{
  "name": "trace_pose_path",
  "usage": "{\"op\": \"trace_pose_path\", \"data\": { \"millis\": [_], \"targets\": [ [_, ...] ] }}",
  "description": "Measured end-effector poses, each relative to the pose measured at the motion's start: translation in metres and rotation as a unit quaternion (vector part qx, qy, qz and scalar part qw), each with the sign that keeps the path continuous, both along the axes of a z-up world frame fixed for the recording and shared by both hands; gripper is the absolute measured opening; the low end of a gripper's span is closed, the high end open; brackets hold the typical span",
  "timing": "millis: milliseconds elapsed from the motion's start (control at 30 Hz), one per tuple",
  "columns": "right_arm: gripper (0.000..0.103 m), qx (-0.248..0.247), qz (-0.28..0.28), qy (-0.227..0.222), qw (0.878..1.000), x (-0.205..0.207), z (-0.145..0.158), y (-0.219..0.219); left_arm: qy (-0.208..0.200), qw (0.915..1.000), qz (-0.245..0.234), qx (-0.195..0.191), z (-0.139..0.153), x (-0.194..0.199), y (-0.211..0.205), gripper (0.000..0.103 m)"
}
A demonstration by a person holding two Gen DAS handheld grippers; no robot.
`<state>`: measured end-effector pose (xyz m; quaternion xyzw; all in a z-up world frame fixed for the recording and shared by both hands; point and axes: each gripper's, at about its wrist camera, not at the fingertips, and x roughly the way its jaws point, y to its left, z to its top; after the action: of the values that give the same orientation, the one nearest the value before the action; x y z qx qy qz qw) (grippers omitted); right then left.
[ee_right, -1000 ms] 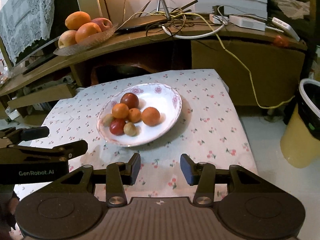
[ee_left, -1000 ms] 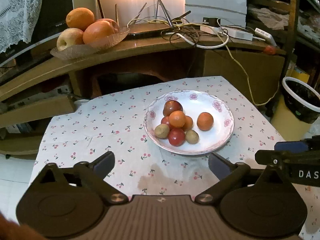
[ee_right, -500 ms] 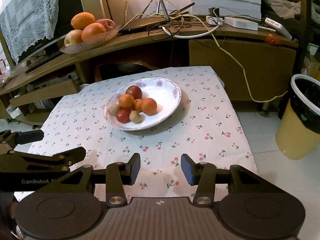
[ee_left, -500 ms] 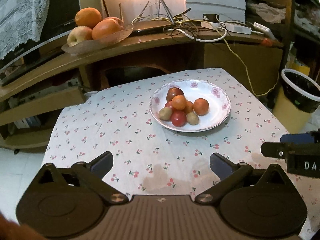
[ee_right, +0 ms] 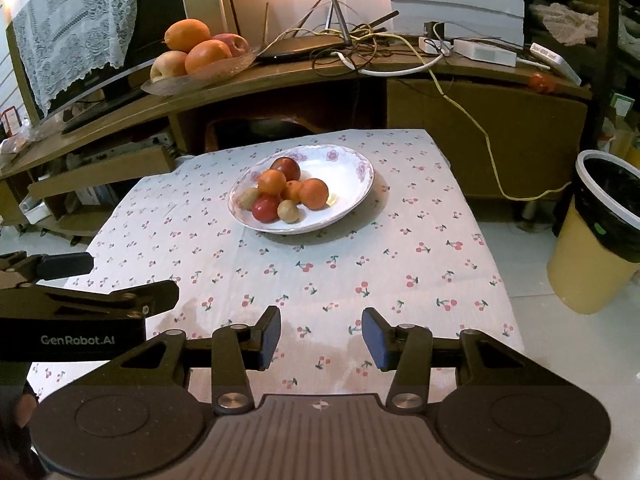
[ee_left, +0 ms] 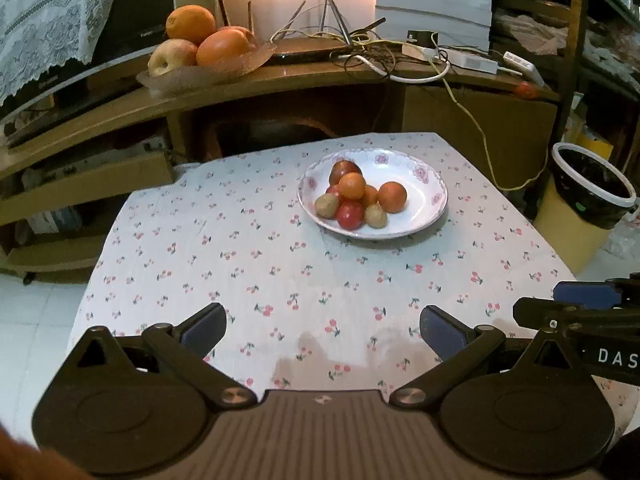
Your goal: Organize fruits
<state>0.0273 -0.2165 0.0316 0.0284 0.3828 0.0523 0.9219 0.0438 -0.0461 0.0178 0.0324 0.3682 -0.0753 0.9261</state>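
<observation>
A white plate with pink flowers on its rim sits on the table, toward the far side. The fruits lie in a pile on the left part of the plate. I can count seven or eight: three orange ones, two brown ones, and two or three red ones. One red one is mostly hidden, so I cannot be sure. One orange fruit sits at the right side of the pile. A dark red one is at the back. A bright red one is at the front, with one brown fruit on each side of it.

The cloth on the table is white with little cherries. It has a wet-looking spot at the near edge.

Behind the plate is a brown shelf. On it, back and to the left of the plate, is one glass dish with four big fruits. Wires lie on the shelf right behind the plate. One yellow bin stands on the floor, to the right of the plate.

Two grippers hang over the near edge of the table, well apart from the plate. The left gripper is wide apart and holds nothing. The right gripper is partly apart and holds nothing too.
</observation>
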Motion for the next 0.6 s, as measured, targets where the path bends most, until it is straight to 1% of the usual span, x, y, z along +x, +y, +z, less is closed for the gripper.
{"op": "trace_pose_path", "data": {
  "millis": [467,600],
  "targets": [
    [0.051,-0.012,0.01,0.0,1.0,-0.021,-0.003,0.01,0.008,1.0,0.0,-0.002,-0.006,-0.022,0.003,0.103],
    [0.051,-0.011,0.01,-0.001,1.0,-0.025,-0.003,0.011,0.017,0.9998,0.002,-0.004,-0.009,-0.024,0.003,0.103]
  ]
}}
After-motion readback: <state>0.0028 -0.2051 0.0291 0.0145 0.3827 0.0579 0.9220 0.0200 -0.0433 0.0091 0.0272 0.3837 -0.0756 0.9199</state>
